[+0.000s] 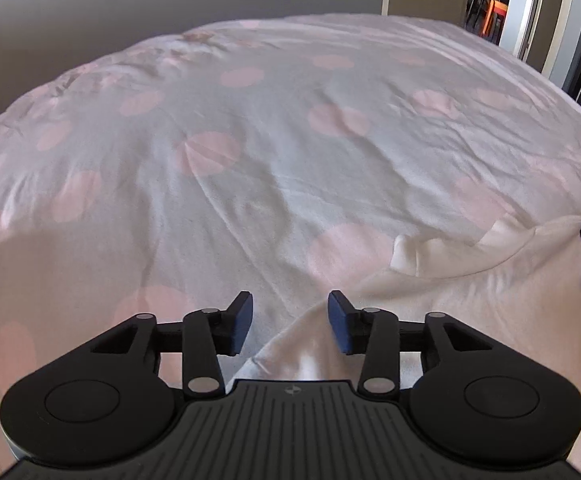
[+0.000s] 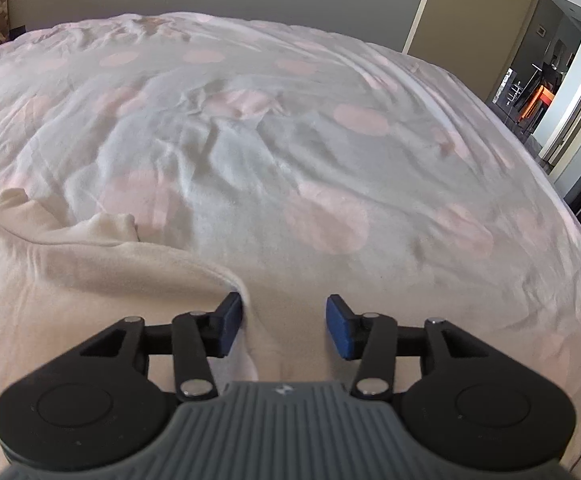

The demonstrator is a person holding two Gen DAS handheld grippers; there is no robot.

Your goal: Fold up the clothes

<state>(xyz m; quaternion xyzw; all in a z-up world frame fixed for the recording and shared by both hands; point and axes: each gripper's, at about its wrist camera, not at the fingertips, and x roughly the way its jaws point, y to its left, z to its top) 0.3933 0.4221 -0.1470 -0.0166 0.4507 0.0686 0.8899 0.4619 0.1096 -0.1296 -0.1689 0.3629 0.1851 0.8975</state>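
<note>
Both the left gripper [image 1: 290, 322] and right gripper [image 2: 284, 326] are spread wide over the cream top [image 1: 470, 300] at the bedspread's [image 1: 250, 140] 6 o'clock edge, so I'd pinch deep into the edges.

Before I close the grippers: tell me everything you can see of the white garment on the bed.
The garment is white to cream, soft knit-looking cloth, lying rumpled on the polka-dot bedcover at its near edge. A curved hem or neckline runs across its far side, with two small flaps standing up there. It is not yet folded flat. The left gripper is open over its left edge; the right gripper is open with cloth between its fingers, the left pad touching a fold. Its near part is hidden.
</note>
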